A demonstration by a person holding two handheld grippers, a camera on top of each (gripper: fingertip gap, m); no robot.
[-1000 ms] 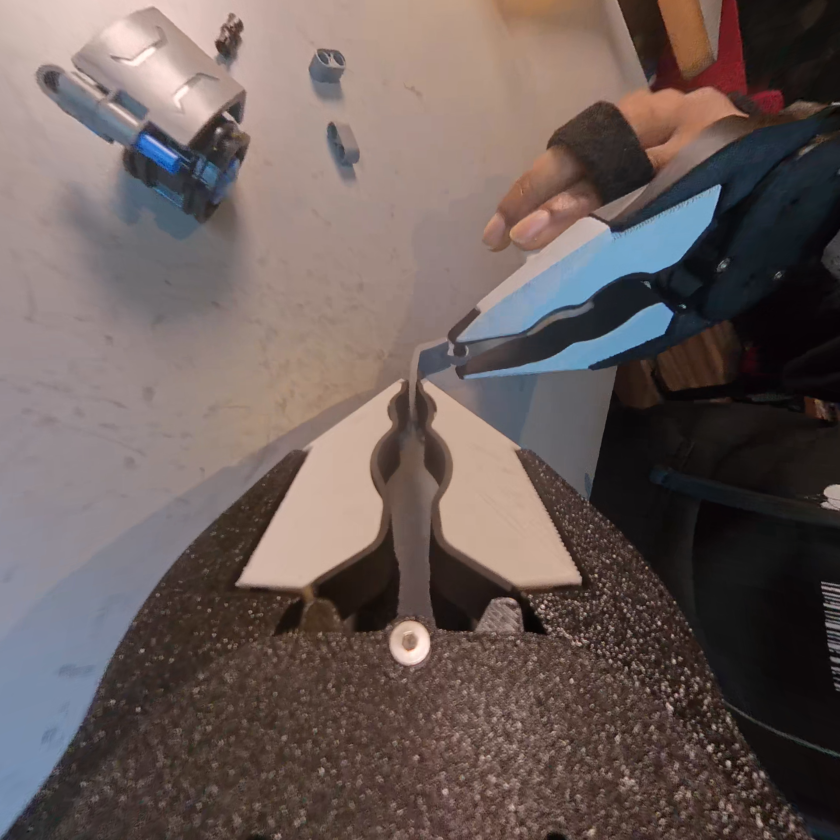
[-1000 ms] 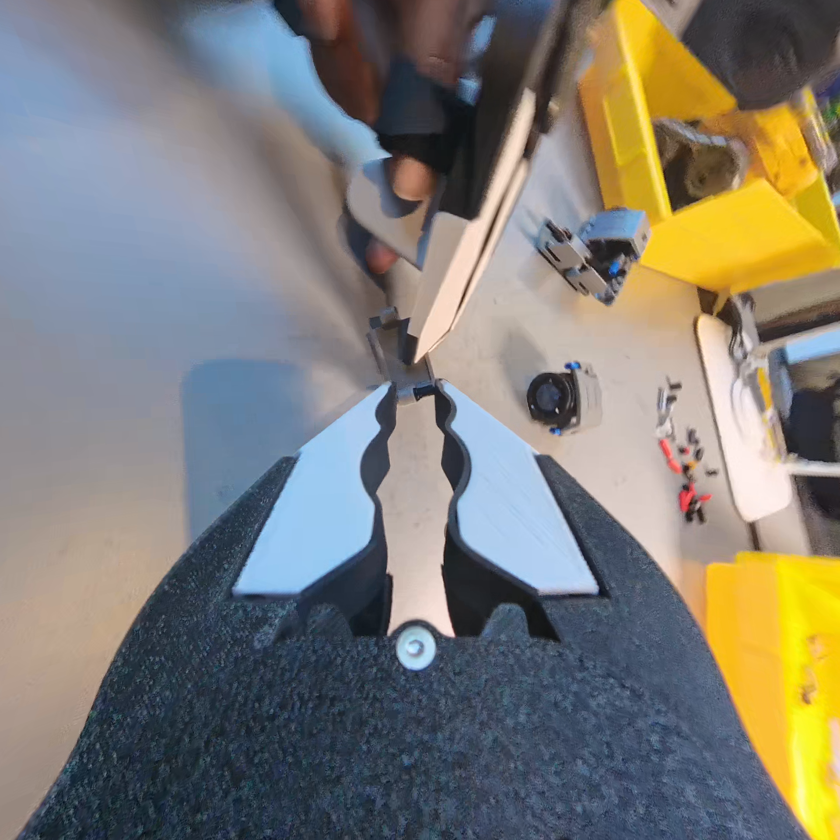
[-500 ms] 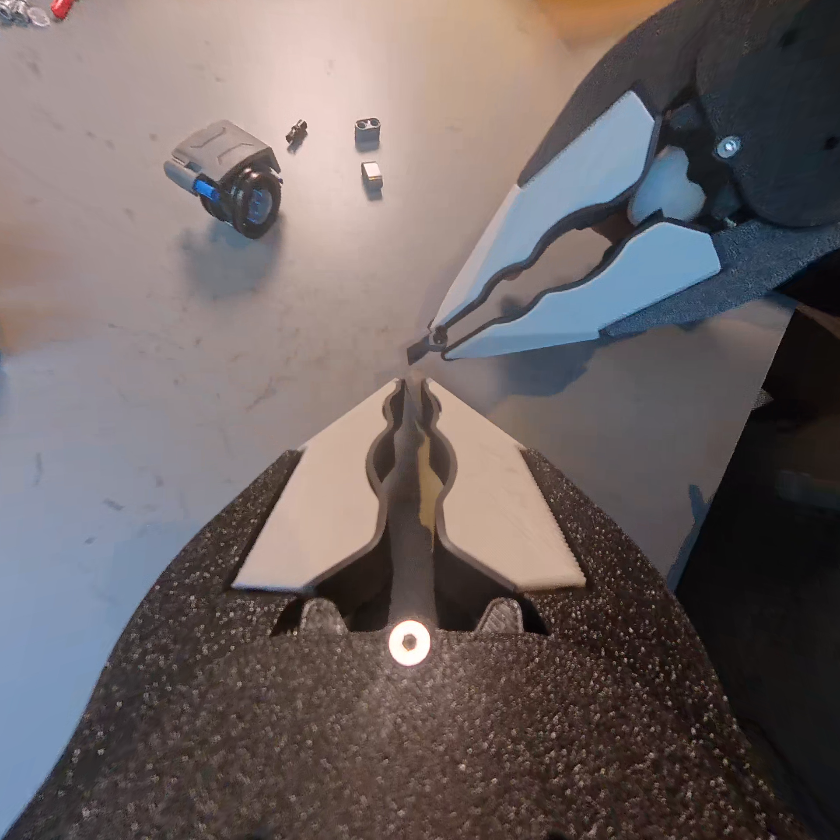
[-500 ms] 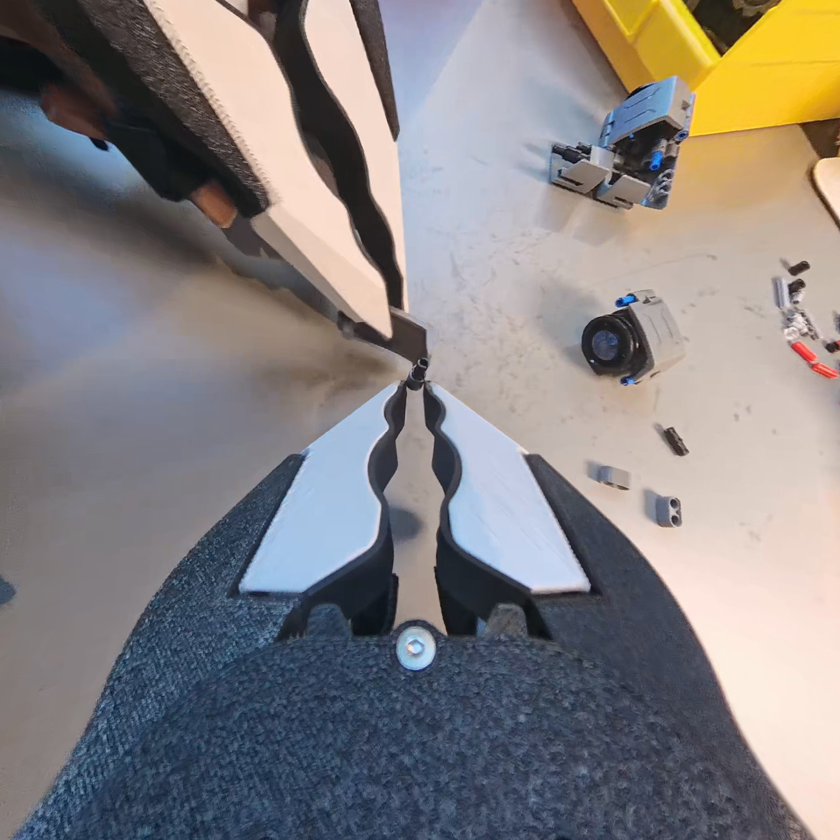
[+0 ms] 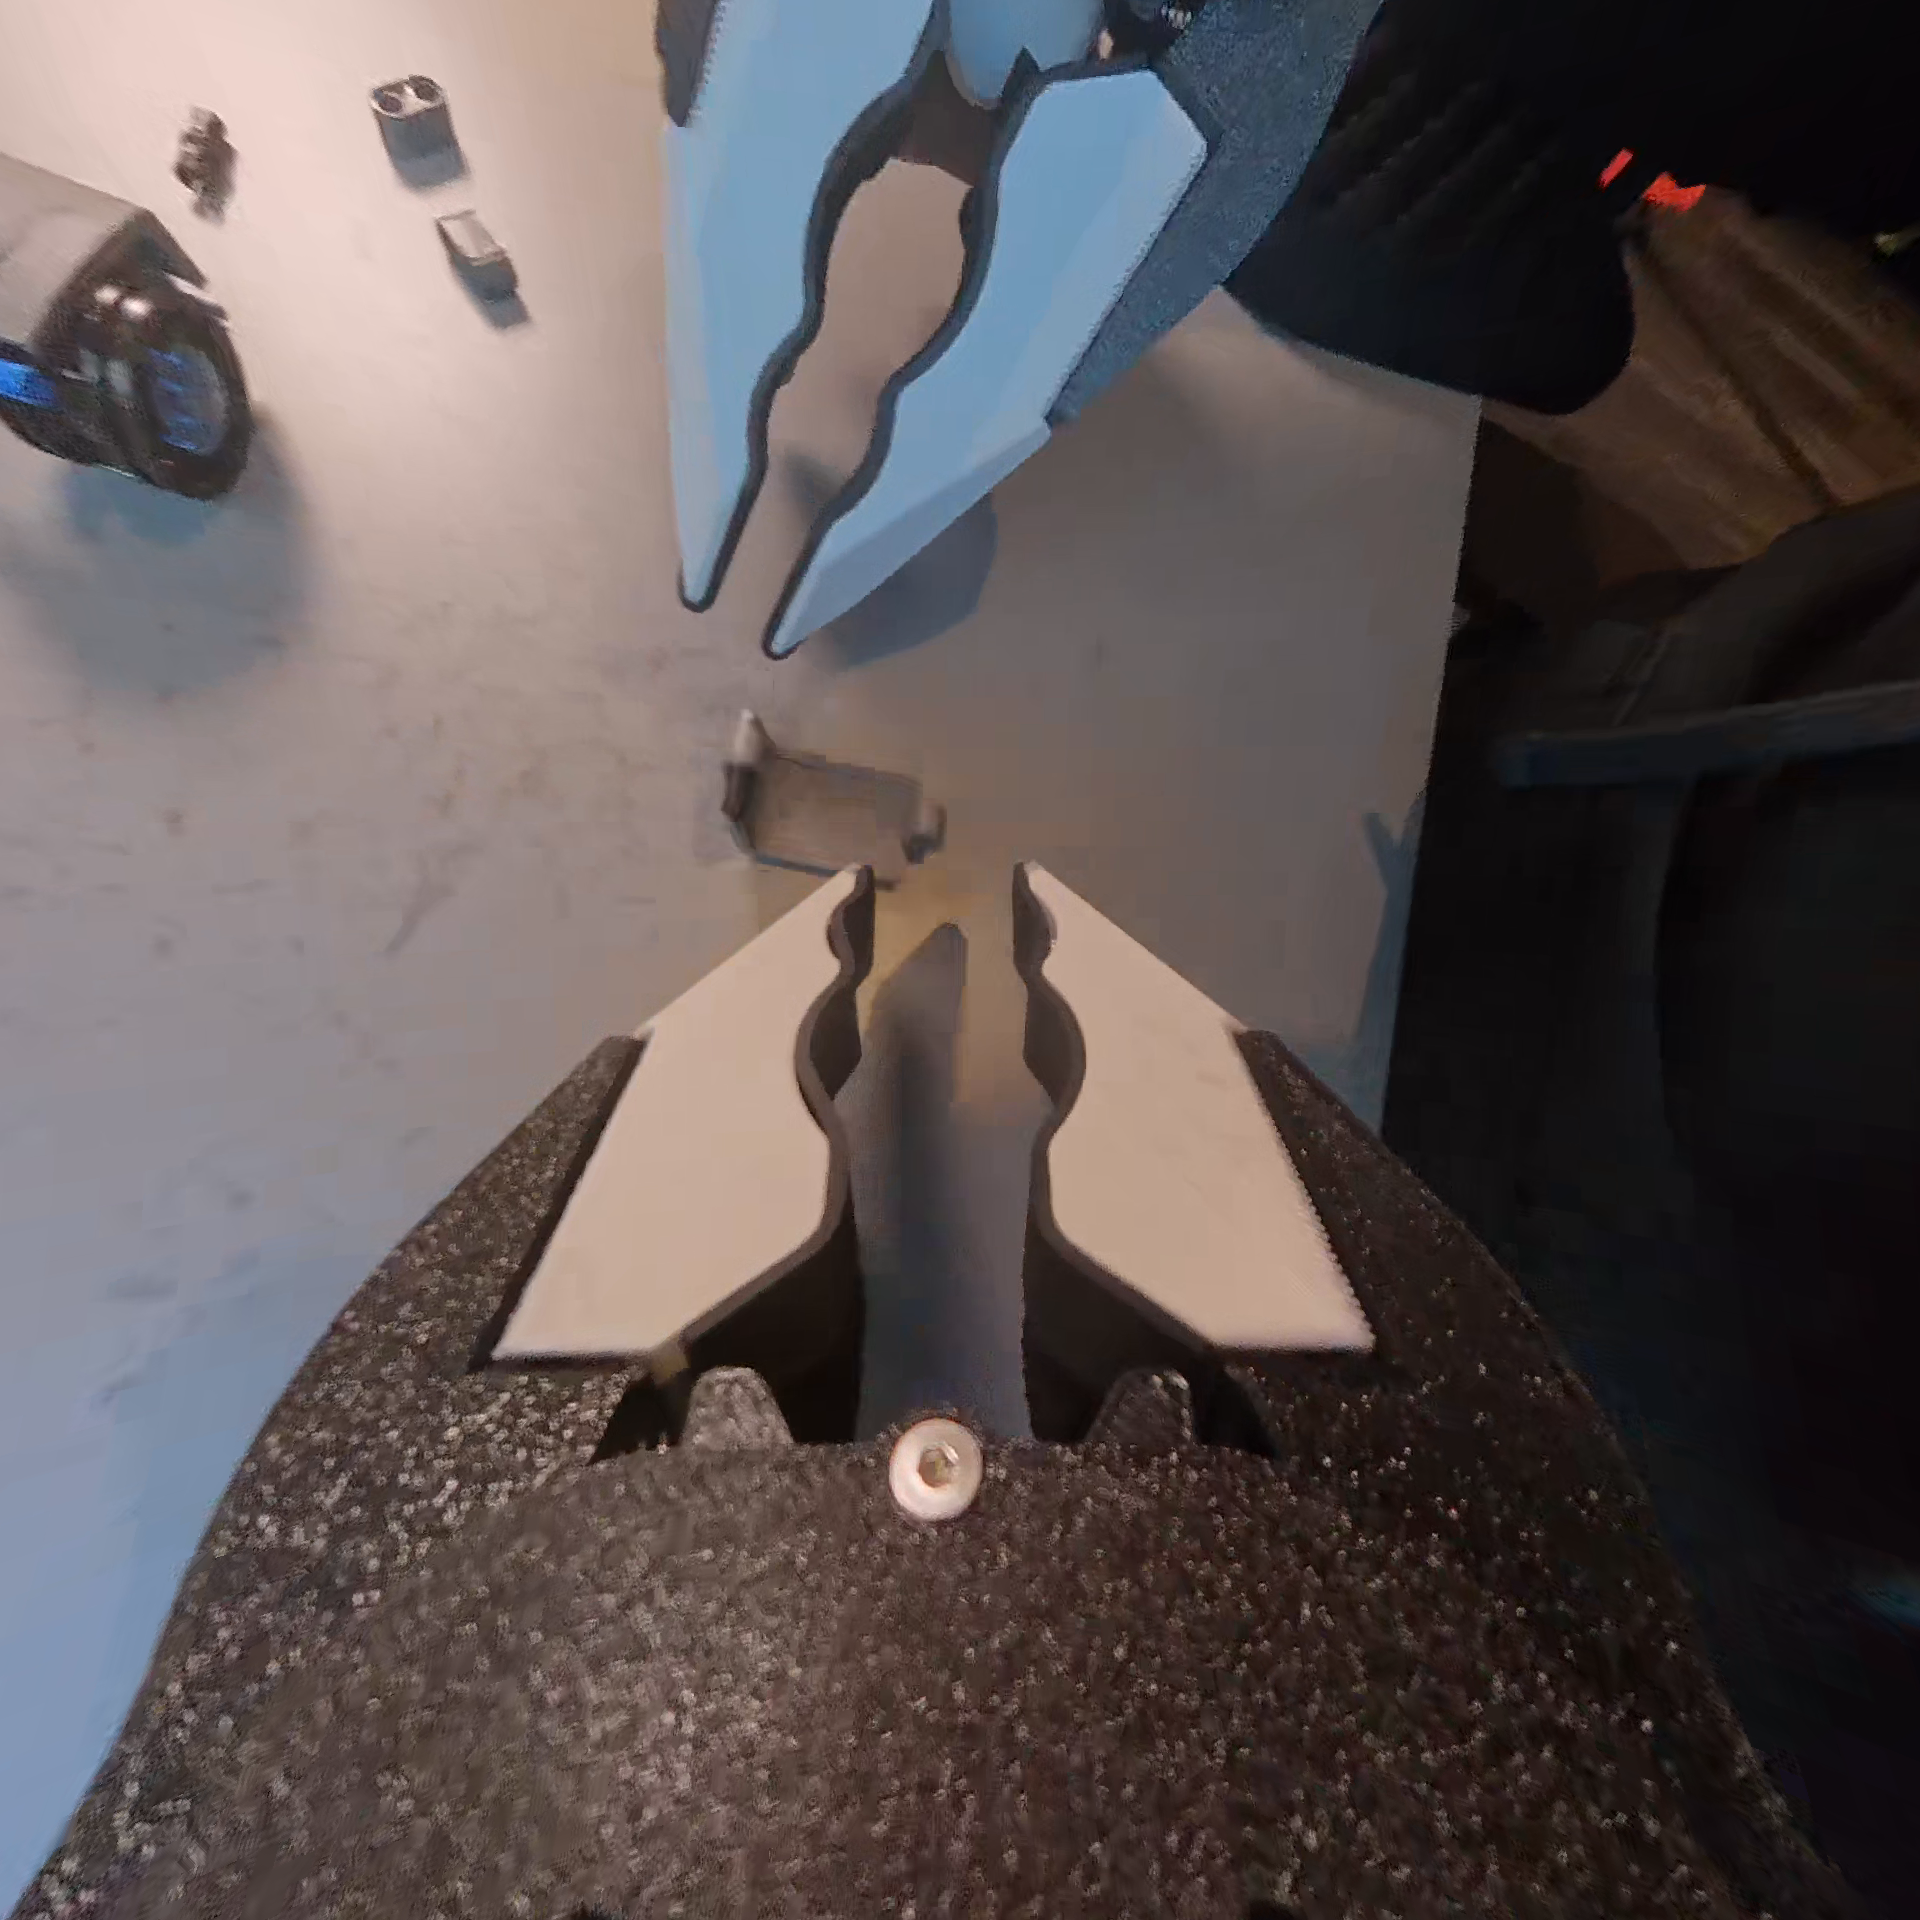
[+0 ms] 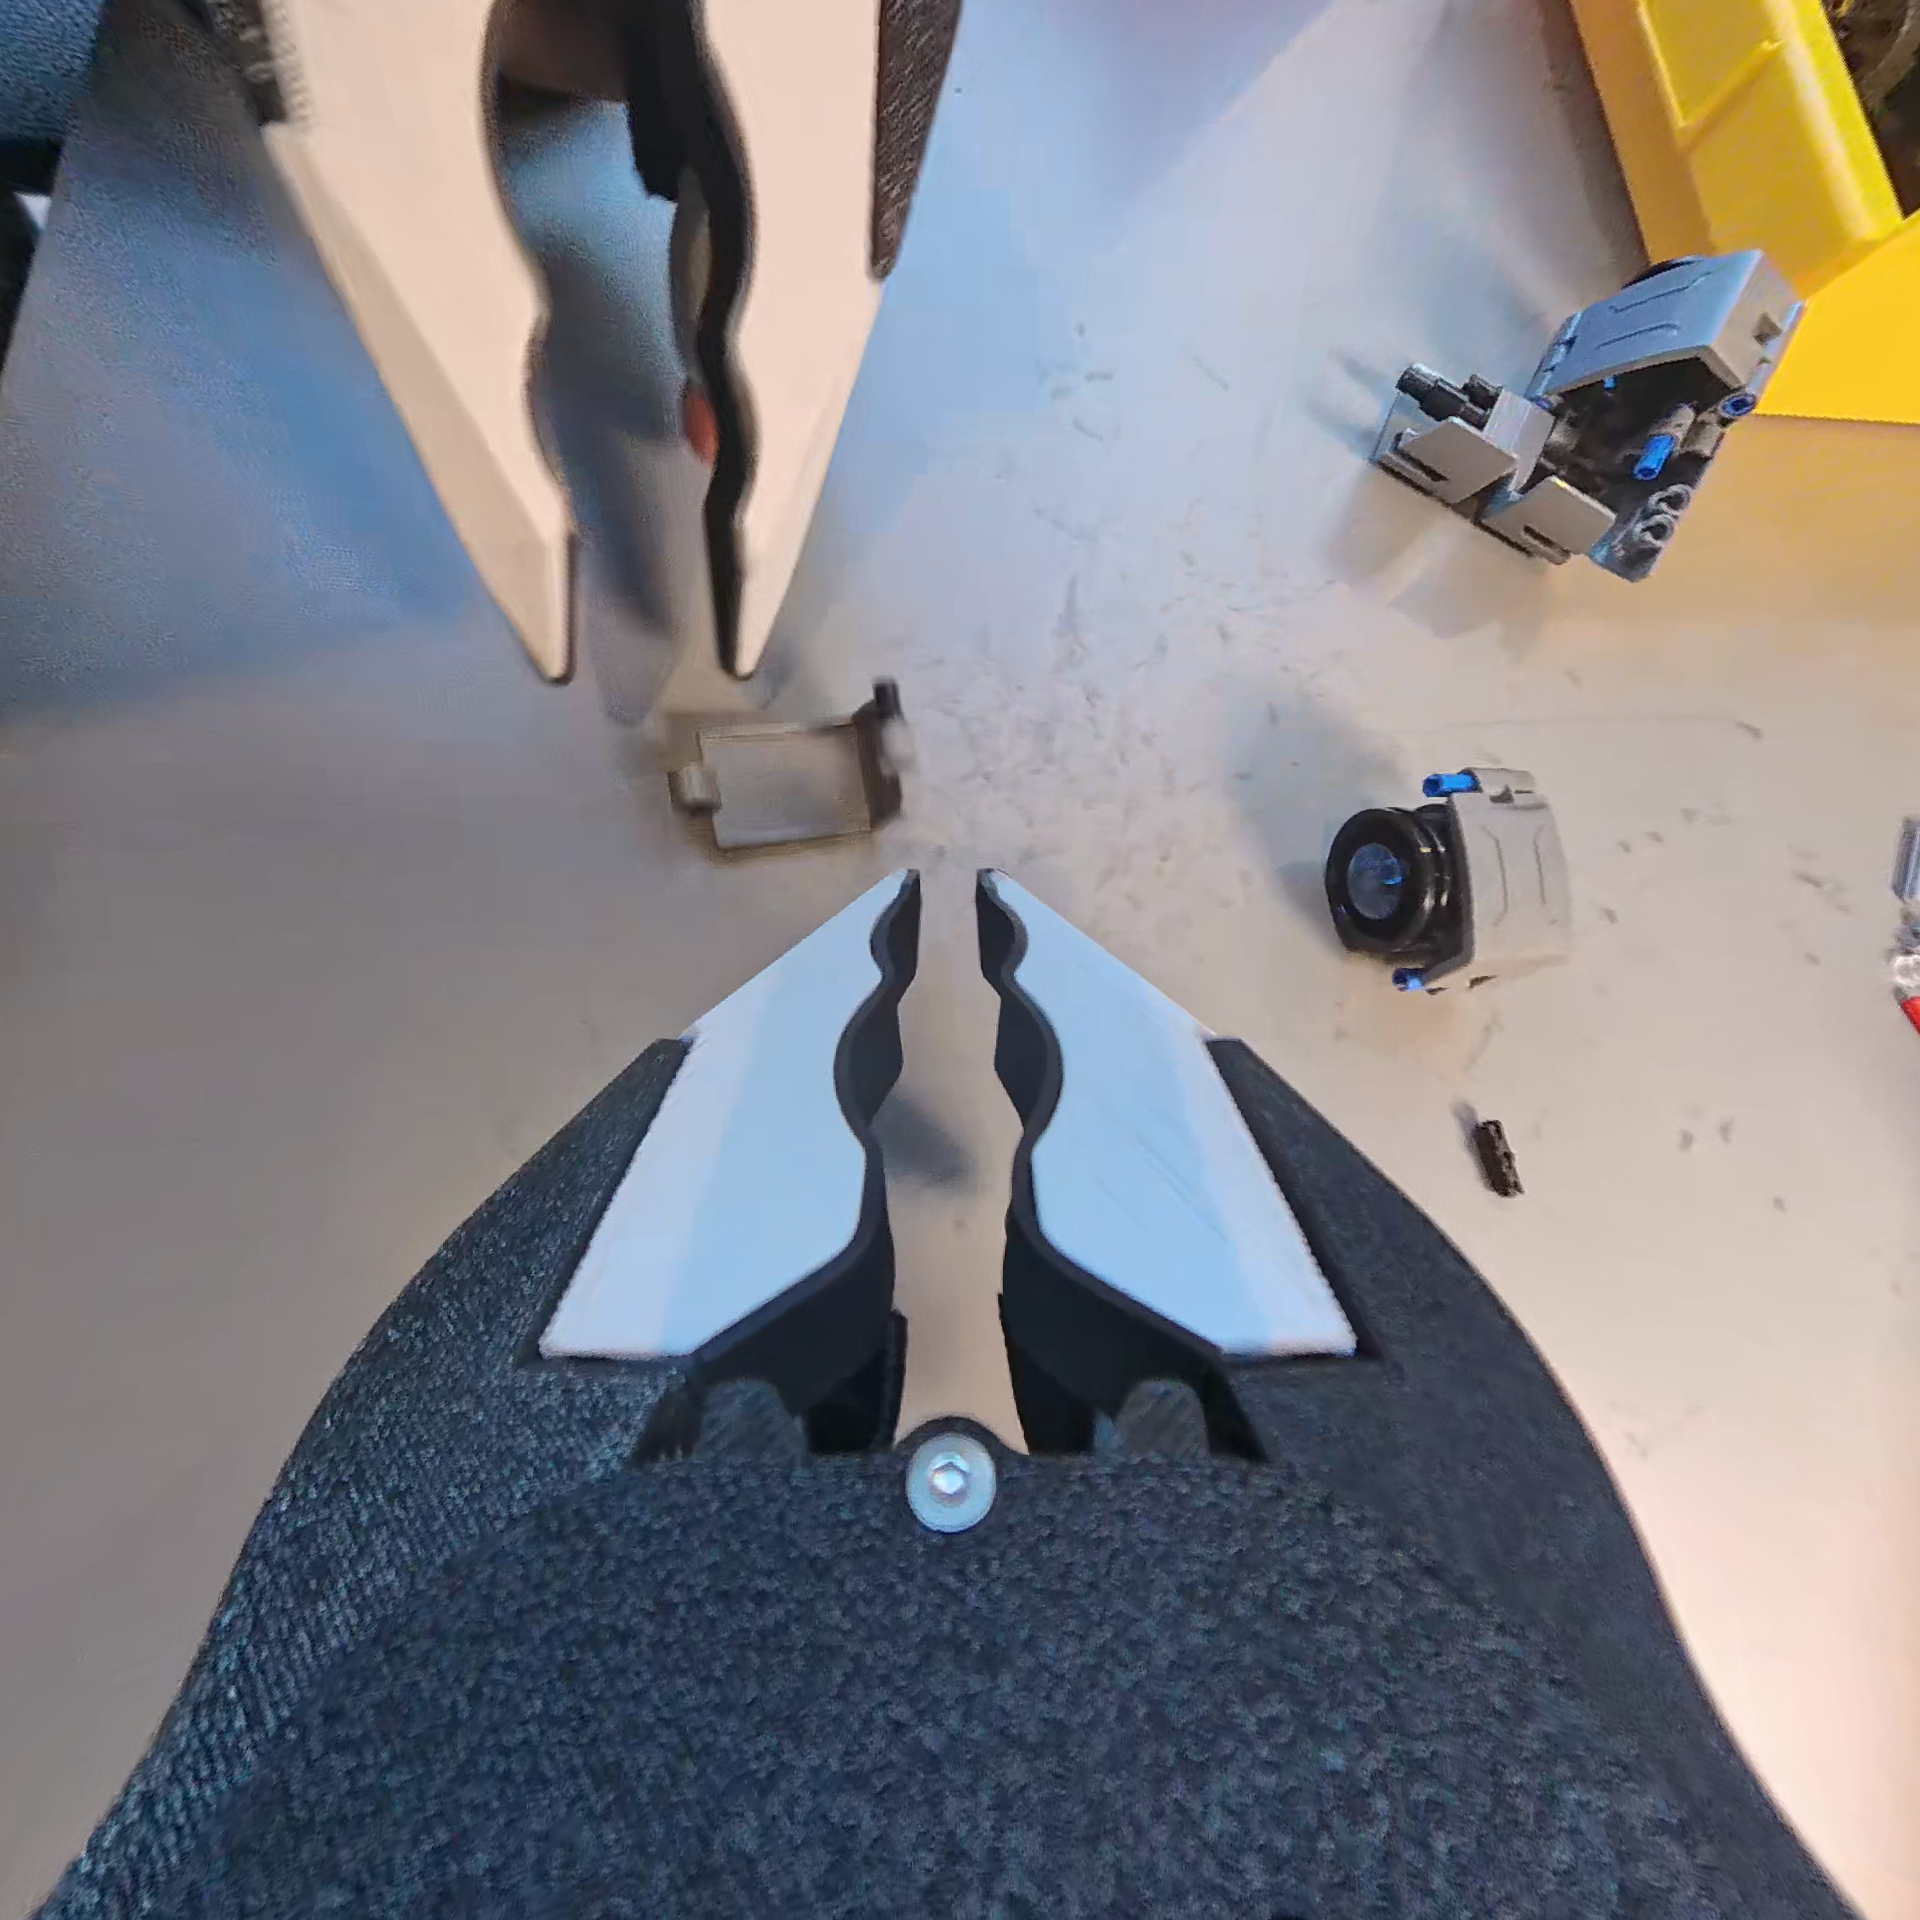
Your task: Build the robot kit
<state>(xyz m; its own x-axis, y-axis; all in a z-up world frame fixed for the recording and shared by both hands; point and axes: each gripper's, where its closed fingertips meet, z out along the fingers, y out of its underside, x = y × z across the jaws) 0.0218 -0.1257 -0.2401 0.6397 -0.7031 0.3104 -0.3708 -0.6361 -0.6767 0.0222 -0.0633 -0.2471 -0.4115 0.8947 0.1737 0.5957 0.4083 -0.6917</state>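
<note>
Hovering tip to tip above the pale table (image 5: pixel 312 935), both claws are released and hold nothing.

1. Left gripper (image 5: pixel 942 873): the jaws stand apart with a clear gap, and only bare table shows between them. Its left fingertip sits just beside the near edge of a small grey panel piece (image 5: pixel 821 816). Contact cannot be confirmed because the frame is blurred there.
2. Right gripper (image 6: pixel 948 875): the jaws stand narrowly apart, with nothing between them. The tips point at the table just short of the same panel and are apart from it.
3. Grey panel piece: it lies flat on the table between the two grippers, free of both. A small dark pin (image 6: pixel 885 717) projects from one end and a short tab from the other.
4. Handling judgement: the panel is thin and lies flat, so it offers little edge to a jaw. The pin end and the tab end look like the firmest places to pinch.

Surrounding items, all well apart from both claws:
- a black wheel in a grey housing with blue pins (image 6: pixel 1444 883);
- a larger grey-and-black brick assembly (image 6: pixel 1558 436) against a yellow bin (image 6: pixel 1745 135);
- two small grey connectors (image 5: pixel 416 120);
- a loose black pin (image 6: pixel 1496 1153).
</note>
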